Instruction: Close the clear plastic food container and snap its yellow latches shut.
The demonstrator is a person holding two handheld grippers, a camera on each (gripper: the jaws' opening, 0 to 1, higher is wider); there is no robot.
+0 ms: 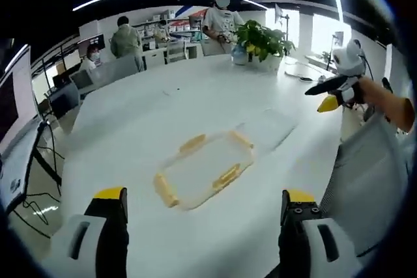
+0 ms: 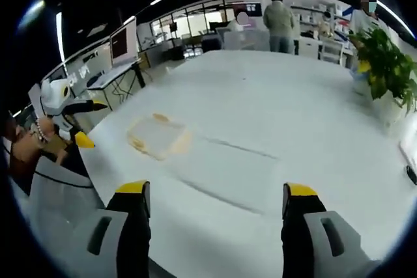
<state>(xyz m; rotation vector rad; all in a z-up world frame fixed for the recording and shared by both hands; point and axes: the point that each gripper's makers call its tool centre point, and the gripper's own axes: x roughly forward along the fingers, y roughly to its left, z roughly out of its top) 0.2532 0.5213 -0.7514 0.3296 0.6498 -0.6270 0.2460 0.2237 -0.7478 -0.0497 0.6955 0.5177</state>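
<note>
Bringing both wide-open, empty tools, left tool (image 1: 203, 216) and right tool (image 2: 217, 216), squarely over the container (image 1: 203, 172) at frame centre before pressing latches.

The clear plastic food container (image 1: 205, 170) lies flat on the white table (image 1: 195, 105), well in from its edges, a shallow see-through rectangle with rounded corners. Its yellow latches (image 1: 193, 142) sit one on each of its four sides. In the right gripper view the container (image 2: 158, 137) lies toward the table's left edge, its clear lid (image 2: 225, 170) flat on the table beside it.
</note>
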